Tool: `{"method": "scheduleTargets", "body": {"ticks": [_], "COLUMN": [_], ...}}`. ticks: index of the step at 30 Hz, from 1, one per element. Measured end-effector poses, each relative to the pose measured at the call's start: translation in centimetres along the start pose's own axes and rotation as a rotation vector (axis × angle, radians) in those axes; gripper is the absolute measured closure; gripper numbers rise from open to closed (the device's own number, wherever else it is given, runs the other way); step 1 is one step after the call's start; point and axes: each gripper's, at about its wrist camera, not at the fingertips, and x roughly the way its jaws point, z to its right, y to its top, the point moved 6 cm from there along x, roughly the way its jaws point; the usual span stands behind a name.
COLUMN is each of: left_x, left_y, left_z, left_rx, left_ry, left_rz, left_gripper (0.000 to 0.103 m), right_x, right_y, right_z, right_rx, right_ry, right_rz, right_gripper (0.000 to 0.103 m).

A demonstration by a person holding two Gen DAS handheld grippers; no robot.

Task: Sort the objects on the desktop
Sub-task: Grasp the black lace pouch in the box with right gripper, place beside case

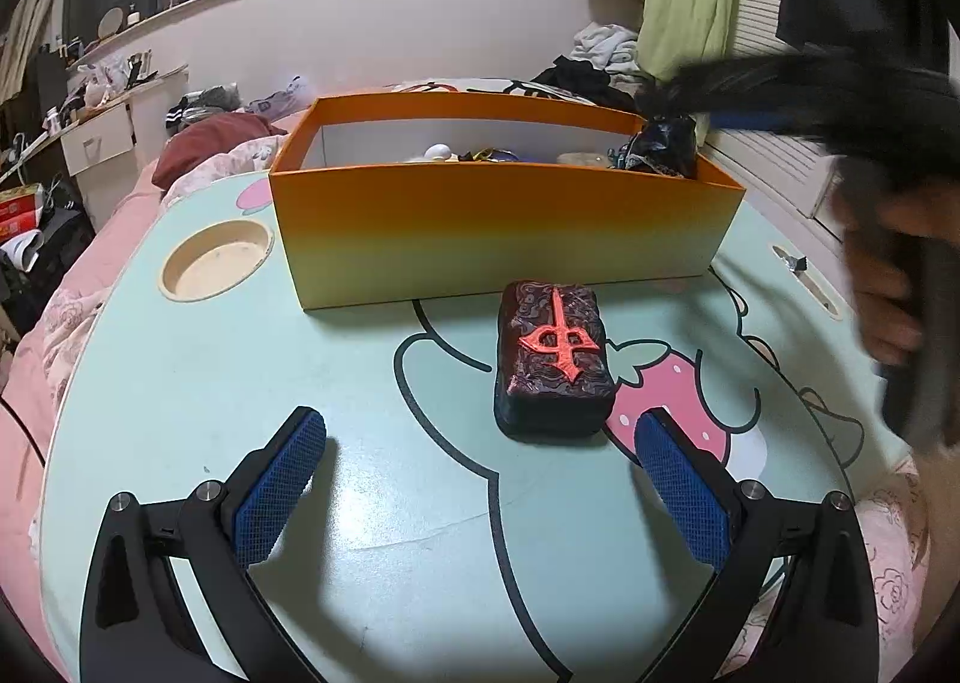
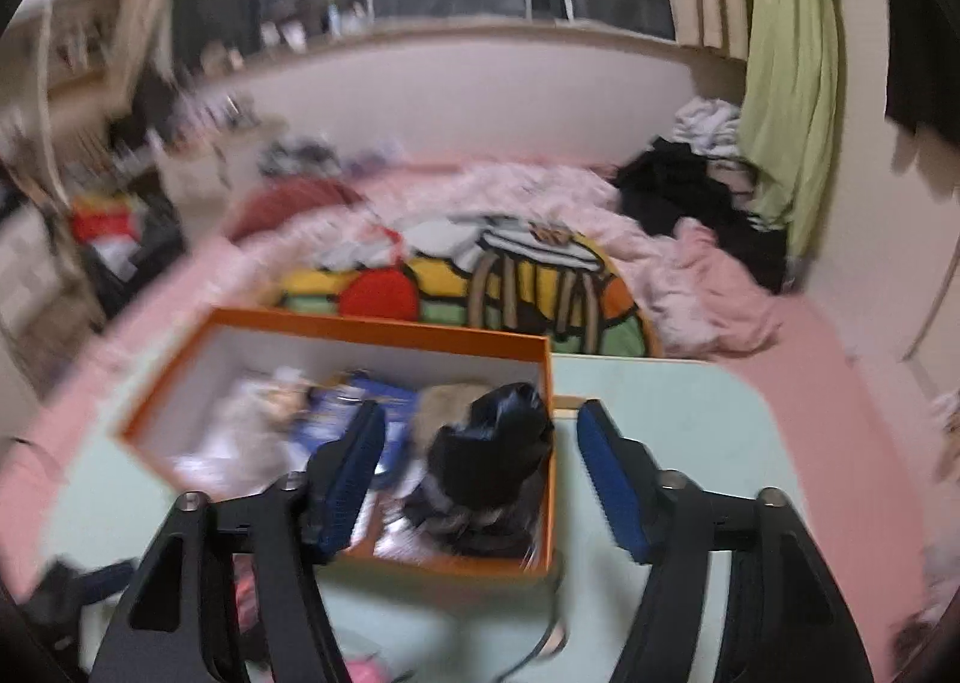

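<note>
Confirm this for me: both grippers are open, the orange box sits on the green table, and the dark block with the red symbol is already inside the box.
Not quite. The dark block is not inside the orange box; the left wrist view shows it lying on the green table in front of the box, ahead of the open left gripper. The rest holds: the right gripper is open too, over the box.

Box: orange cardboard box [image 1: 504, 215] on mint-green lap table [image 1: 180, 383], rear.
Block: dark carved block [image 1: 555, 362] directly before box.
Bag: crumpled black bag [image 2: 492, 443] in box, right end.
</note>
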Motion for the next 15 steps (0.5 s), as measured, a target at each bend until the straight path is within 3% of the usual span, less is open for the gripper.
{"method": "scheduleTargets", "body": {"ticks": [1, 2, 5, 8, 10, 12, 15], "left_x": [0.0, 0.0, 0.0, 0.0, 0.0, 0.1, 0.0], "left_y": [0.0, 0.0, -0.1, -0.1, -0.1, -0.1, -0.1], "left_z": [0.0, -0.1, -0.1, 0.0, 0.0, 0.0, -0.2], "left_rx": [-0.002, -0.003, -0.007, -0.016, -0.016, -0.021, -0.027], "left_ry": [0.0, 0.0, 0.002, 0.005, 0.008, 0.009, 0.009], "left_rz": [0.0, 0.001, 0.002, 0.004, 0.003, 0.003, 0.002], "left_gripper": [0.0, 0.0, 0.0, 0.0, 0.0, 0.0, 0.0], "right_x": [1.9, 3.0, 2.6, -2.5, -5.8, -7.8, -7.5], "right_y": [-0.3, -0.7, -0.2, 1.7, 2.3, 1.5, -2.1], "right_z": [-0.3, -0.4, 0.7, 2.3, 2.8, 2.3, 0.6], "right_rx": [-0.022, -0.024, 0.056, 0.112, 0.137, 0.125, 0.064], "right_ry": [-0.028, -0.038, 0.014, 0.111, 0.18, 0.253, 0.344], "right_rz": [-0.061, -0.1, -0.077, 0.095, 0.149, 0.124, -0.04], "right_gripper": [0.082, 0.084, 0.086, 0.086, 0.086, 0.086, 0.085]}}
